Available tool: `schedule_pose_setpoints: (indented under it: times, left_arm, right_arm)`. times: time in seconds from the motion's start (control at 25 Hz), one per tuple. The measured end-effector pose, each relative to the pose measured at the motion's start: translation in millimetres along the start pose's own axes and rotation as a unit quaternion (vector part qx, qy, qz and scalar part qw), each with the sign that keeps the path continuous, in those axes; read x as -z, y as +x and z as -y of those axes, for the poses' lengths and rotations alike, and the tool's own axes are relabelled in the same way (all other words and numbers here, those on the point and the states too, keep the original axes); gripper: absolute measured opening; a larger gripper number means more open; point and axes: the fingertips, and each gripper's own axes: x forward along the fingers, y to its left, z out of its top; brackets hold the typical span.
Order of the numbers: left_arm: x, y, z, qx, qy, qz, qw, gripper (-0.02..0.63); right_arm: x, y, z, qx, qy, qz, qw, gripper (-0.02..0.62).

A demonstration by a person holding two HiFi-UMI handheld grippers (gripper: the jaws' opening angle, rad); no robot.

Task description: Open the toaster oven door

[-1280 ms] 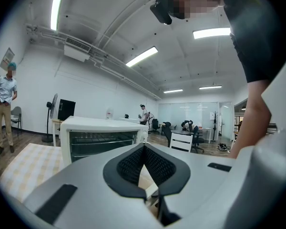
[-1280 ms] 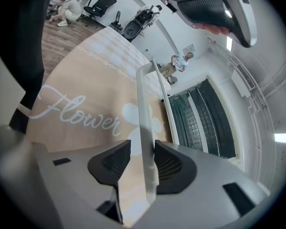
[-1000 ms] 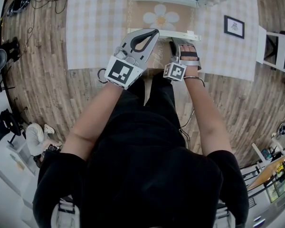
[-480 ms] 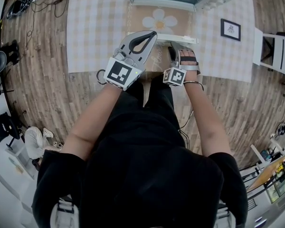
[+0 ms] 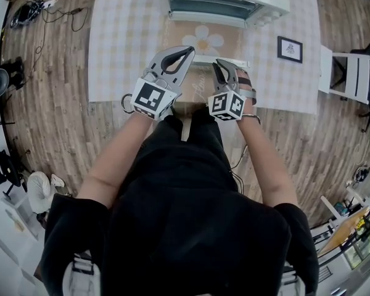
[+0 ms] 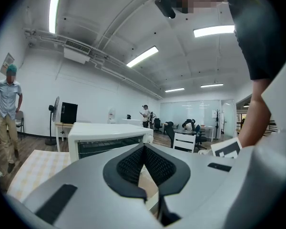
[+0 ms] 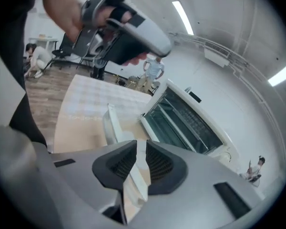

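Note:
The white toaster oven [image 5: 222, 2] stands at the table's far side, and its door [image 5: 205, 41] hangs down flat toward me with its white handle bar [image 5: 225, 61] nearest. In the right gripper view the oven cavity [image 7: 181, 120] gapes and the handle [image 7: 109, 123] lies below. My right gripper [image 5: 218, 65] hovers just above the handle; its jaws have just been closing to a narrow gap and nothing is between them [image 7: 140, 144]. My left gripper [image 5: 189, 50] floats left of the handle with its tips together and empty, facing the oven [image 6: 109, 137].
A checked cloth [image 5: 123, 29] covers the table, with a daisy-print mat under the door. A small framed picture [image 5: 289, 48] lies at the right and a white chair [image 5: 342, 73] stands beyond it. Cables [image 5: 31, 5] trail on the floor. A person [image 6: 7, 113] stands far off.
My right gripper has lifted off the handle and rolled, so its marker cube now faces up, and its jaws have narrowed. The left gripper has risen slightly. The door stays down.

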Motion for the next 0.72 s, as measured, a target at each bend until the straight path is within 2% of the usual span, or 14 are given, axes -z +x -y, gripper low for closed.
schedule_pose_setpoints:
  times: [0.28, 0.56, 0.72]
  left_arm:
    - [-25.5, -3.3, 0.7, 0.000, 0.008, 0.008, 0.9999, 0.012]
    - [-45.1, -13.4, 4.4, 0.006, 0.022, 0.020, 0.9995, 0.012]
    - [-58.7, -15.8, 8.1, 0.012, 0.023, 0.025, 0.9994, 0.012]
  right_arm:
    - [-56.1, -39.3, 60.5, 0.022, 0.115, 0.078, 0.990, 0.037]
    - [-98.2, -81.5, 94.7, -0.003, 0.222, 0.159, 0.962, 0.020]
    - [-116.4, -102.8, 109.5, -0.019, 0.255, 0.200, 0.946, 0.018]
